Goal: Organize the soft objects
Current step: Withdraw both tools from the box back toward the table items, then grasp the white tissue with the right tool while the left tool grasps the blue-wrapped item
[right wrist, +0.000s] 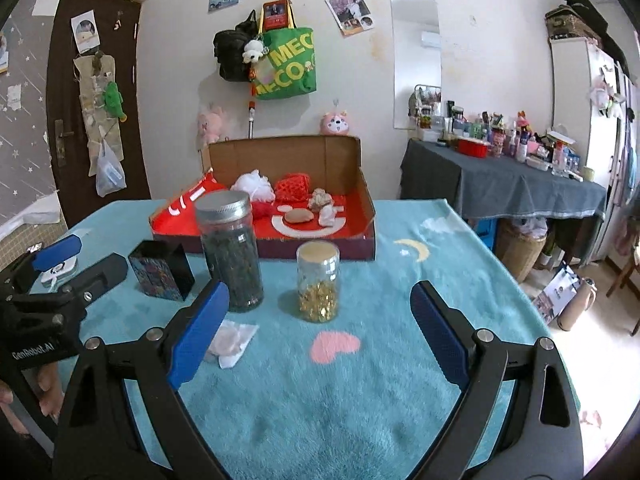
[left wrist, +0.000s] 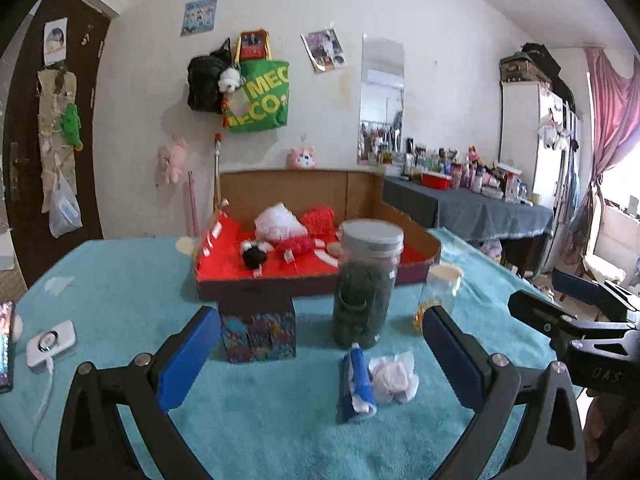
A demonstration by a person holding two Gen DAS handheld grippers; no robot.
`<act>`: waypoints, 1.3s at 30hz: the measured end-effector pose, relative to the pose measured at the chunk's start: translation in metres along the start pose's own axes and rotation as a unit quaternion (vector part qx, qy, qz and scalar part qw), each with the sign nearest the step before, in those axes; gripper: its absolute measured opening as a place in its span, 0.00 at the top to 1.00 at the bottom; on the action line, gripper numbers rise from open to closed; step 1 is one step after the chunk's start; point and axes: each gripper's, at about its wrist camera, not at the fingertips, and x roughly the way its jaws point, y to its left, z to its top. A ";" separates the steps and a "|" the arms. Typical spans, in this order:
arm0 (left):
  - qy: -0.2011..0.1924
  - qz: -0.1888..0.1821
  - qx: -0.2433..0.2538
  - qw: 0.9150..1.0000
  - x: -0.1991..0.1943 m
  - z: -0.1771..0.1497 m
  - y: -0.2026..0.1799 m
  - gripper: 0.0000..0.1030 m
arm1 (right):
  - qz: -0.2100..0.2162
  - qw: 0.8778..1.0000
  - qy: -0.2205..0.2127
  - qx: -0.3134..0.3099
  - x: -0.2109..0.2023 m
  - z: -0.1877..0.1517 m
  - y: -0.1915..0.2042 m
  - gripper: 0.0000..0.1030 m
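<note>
Through the left wrist camera we see our left gripper [left wrist: 320,354] with its blue pads spread wide over the teal blanket [left wrist: 120,292], nothing between them. Just beyond lie a rolled blue-and-white cloth [left wrist: 357,386] and, touching its right side, a crumpled white tissue [left wrist: 394,376]. Behind these stand a tall dark-filled jar [left wrist: 366,284], a smaller jar [left wrist: 438,296] to its right and a patterned box [left wrist: 259,330] to its left. Farther off sits the open red-lined cardboard box [left wrist: 256,268] with soft things inside. The right gripper [left wrist: 576,332] enters at the right edge.

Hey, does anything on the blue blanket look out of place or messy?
Yes: a crumpled white tissue and a blue-and-white roll lie loose on the blanket before the dark jar, while the other soft things sit in the red-lined box.
</note>
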 end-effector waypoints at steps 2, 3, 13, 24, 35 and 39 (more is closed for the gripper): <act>0.010 -0.002 -0.001 1.000 0.004 -0.006 -0.001 0.00 | 0.000 1.000 0.007 0.006 0.005 -0.006 -0.001 0.10; 0.015 -0.002 -0.001 1.000 0.006 -0.009 -0.002 0.00 | -0.005 1.000 0.007 0.005 0.006 -0.009 -0.001 0.10; 0.061 -0.001 -0.009 0.998 0.024 -0.033 -0.001 0.00 | -0.004 0.999 0.048 0.009 0.030 -0.037 -0.001 0.10; 0.103 0.016 -0.009 0.994 0.039 -0.046 0.003 0.00 | -0.009 0.996 0.083 0.021 0.047 -0.053 -0.006 0.10; 0.131 0.022 -0.013 0.991 0.048 -0.046 0.007 0.00 | -0.009 0.995 0.100 0.028 0.056 -0.058 -0.011 0.10; 0.146 0.012 -0.008 0.989 0.055 -0.042 0.006 0.00 | -0.005 0.994 0.107 0.027 0.060 -0.055 -0.011 0.10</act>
